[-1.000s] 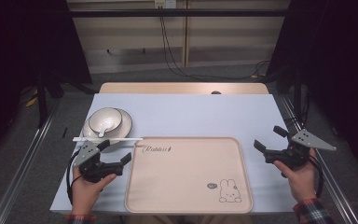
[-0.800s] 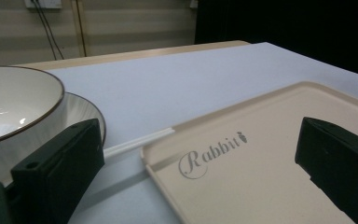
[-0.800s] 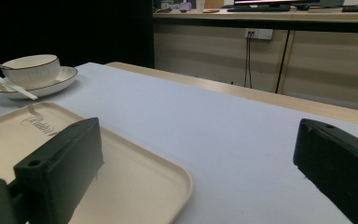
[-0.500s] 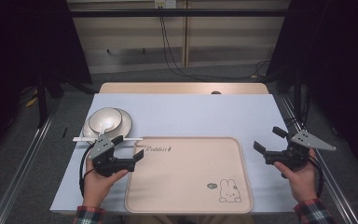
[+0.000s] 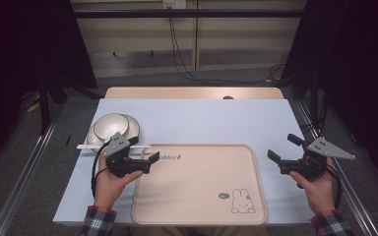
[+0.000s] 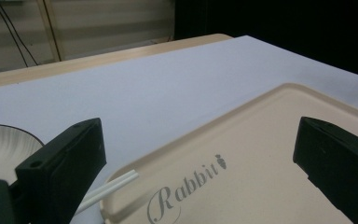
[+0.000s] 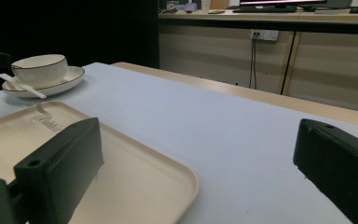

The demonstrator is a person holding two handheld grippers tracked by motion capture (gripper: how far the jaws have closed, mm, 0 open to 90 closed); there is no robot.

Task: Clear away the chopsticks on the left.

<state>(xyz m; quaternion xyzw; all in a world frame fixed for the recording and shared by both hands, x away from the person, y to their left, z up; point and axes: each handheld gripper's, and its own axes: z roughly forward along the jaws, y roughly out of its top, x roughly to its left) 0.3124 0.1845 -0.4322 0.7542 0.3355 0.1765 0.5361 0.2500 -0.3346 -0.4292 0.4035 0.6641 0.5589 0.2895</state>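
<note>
We held the left claw [image 5: 146,158] wide over the tray's [image 5: 202,216] corner, near the chopsticks [image 5: 91,146] and bowl [image 5: 109,125]. Our right claw [image 5: 286,150] hovered wide, empty, beside the tray above the counter [image 5: 202,118].

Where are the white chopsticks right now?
High view, left side: the white chopsticks lie between the bowl and the tray's far-left corner, beside the left gripper.

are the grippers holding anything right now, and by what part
Nothing is held. The left gripper and right gripper are both open, with nothing between their jaws.
</note>
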